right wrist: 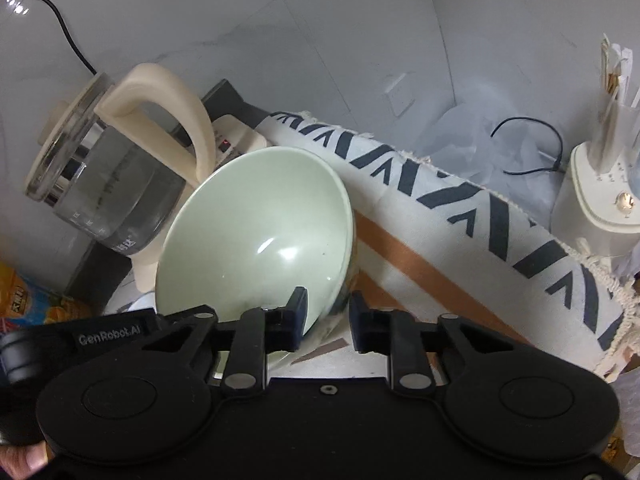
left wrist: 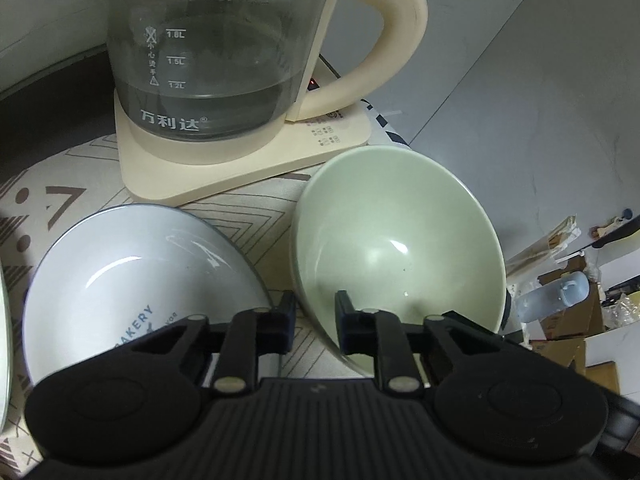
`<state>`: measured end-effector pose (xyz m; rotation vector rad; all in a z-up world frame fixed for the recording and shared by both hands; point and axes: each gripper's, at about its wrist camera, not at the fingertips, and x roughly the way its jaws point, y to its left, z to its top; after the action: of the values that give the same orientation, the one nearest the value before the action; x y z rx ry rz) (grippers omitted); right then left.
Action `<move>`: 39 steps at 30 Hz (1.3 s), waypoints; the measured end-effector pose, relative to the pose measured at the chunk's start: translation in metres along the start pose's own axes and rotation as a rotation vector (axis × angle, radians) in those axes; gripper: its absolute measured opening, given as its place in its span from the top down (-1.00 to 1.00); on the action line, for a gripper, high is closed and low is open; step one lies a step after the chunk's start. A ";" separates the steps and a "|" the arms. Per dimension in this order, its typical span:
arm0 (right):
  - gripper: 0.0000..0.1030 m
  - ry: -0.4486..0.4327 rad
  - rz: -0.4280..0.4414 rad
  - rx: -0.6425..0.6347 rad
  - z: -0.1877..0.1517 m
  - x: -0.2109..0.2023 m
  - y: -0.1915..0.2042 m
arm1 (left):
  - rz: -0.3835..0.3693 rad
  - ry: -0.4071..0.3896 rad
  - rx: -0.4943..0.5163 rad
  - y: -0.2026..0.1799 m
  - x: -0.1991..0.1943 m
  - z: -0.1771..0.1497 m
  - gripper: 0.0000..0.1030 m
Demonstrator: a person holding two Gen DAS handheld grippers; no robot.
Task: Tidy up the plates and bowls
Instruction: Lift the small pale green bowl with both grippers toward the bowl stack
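A pale green bowl (left wrist: 400, 240) stands tilted on the patterned cloth (left wrist: 248, 220), in front of the kettle. My left gripper (left wrist: 316, 320) is shut on its left rim, one finger inside the bowl and one outside. In the right wrist view the same green bowl (right wrist: 256, 232) has my right gripper (right wrist: 329, 316) shut on its right rim, the left finger inside. A white bowl (left wrist: 140, 272) printed "BAKERY" lies left of the green one, apart from it.
A glass kettle (left wrist: 216, 60) with water sits on its cream base (left wrist: 240, 160) just behind the bowls. A white appliance (right wrist: 592, 200) and a black cable (right wrist: 528, 148) are at the right, against the wall. A snack packet (right wrist: 32, 300) lies at the left.
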<state>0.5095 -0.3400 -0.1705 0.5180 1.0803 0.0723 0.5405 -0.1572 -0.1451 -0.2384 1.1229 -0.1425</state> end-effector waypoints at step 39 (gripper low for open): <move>0.60 -0.153 0.118 -0.164 -0.029 -0.126 0.029 | -0.016 -0.186 -0.061 -0.009 -0.137 -0.056 0.69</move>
<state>0.4300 -0.3418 -0.0650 0.4319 0.8854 0.2193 0.4311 -0.1404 -0.0458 -0.3090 0.9417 -0.0978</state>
